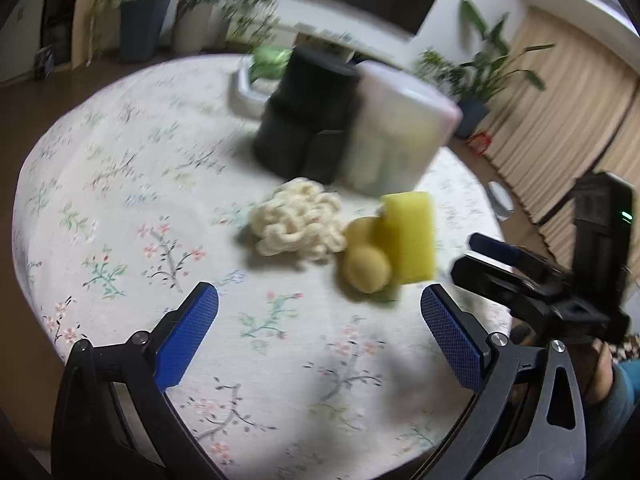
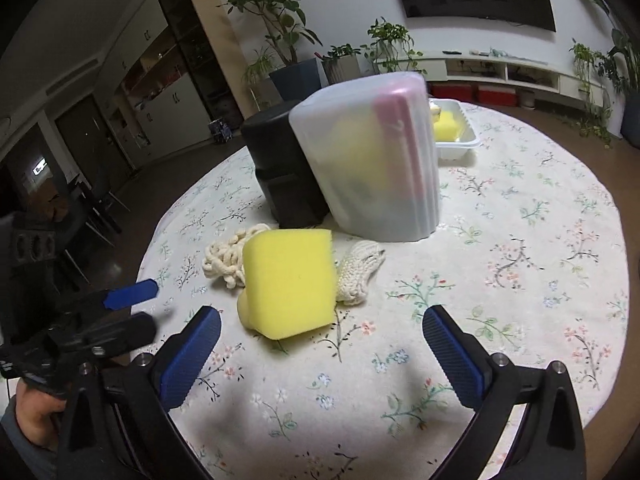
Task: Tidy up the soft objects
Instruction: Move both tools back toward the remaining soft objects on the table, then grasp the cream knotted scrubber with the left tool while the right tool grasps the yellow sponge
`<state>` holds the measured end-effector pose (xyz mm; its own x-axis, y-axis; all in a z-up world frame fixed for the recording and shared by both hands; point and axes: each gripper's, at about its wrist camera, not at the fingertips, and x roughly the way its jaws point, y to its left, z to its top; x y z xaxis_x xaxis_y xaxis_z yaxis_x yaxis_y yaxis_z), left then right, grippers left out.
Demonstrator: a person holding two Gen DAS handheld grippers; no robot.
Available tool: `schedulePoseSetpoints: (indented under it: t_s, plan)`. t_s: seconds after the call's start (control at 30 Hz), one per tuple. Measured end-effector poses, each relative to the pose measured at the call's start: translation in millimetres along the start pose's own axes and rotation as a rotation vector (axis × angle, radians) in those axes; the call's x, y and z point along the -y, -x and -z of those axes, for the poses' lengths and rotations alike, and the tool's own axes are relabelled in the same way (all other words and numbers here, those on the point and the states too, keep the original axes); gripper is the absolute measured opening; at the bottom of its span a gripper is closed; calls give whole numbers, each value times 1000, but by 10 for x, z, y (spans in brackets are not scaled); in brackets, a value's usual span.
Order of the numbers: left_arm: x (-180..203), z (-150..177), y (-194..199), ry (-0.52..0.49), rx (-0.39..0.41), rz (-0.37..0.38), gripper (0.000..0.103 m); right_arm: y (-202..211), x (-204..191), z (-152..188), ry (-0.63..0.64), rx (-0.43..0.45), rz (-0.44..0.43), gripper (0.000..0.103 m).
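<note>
A yellow sponge (image 1: 408, 236) (image 2: 290, 280) stands on edge on the floral tablecloth. A tan plush ball (image 1: 366, 266) leans against it, mostly hidden behind the sponge in the right wrist view. A cream knitted rope bundle (image 1: 298, 224) (image 2: 226, 258) lies beside them, with a knitted piece (image 2: 360, 270) on the far side. My left gripper (image 1: 320, 336) is open and empty, short of the ball. My right gripper (image 2: 322, 344) is open and empty, just in front of the sponge; it also shows in the left wrist view (image 1: 496, 258).
A black bin (image 1: 304, 120) (image 2: 280, 172) and a translucent bin (image 1: 396, 132) (image 2: 372, 160) holding items stand behind the soft things. A white tray (image 2: 460, 136) (image 1: 244, 92) with yellow items sits further back. The round table's edge (image 2: 616, 208) curves around. Potted plants line the wall.
</note>
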<state>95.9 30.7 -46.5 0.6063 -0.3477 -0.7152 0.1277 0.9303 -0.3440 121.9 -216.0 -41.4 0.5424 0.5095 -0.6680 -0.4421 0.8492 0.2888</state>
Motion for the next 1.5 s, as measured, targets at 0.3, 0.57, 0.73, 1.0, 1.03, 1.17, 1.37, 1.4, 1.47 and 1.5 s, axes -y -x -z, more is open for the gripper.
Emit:
schedulePoseSetpoints:
  t_s: [0.3,0.57,0.73,1.0,1.03,1.17,1.37,1.4,1.47,1.5]
  plan:
    - [-6,-278,-105,-62,-17,-43,103,-211,-27,-149,-19,-57,-27,96]
    - [-95,-262,-300,-45,-73,9,103,-345,-24,-183,7,-91,25,96]
    - [-71,-311,-333,-78,-70,4,103,-405,-42,-215,9,-99,16,89]
    - [-85,-356,-512,-89,-132,14,102,-490,-25,-187,13,-121,-46,78]
    - [-82,-355,-531,-92,-138,13,101,-497,-32,-187,17,-121,-51,79]
    - [-85,-375,-554,-99,-131,1,94,-515,-90,-177,54,-109,-56,80]
    - [-73,-375,-554,-107,-124,5,79,-531,-135,-165,89,-102,-42,79]
    - [-68,-372,-557,-111,-124,7,78,-533,-146,-164,100,-103,-33,77]
    - [-57,-358,-552,-114,-123,7,77,-531,-177,-164,122,-99,-22,73]
    - [-58,-357,-555,-112,-123,9,77,-524,-187,-167,131,-96,-18,70]
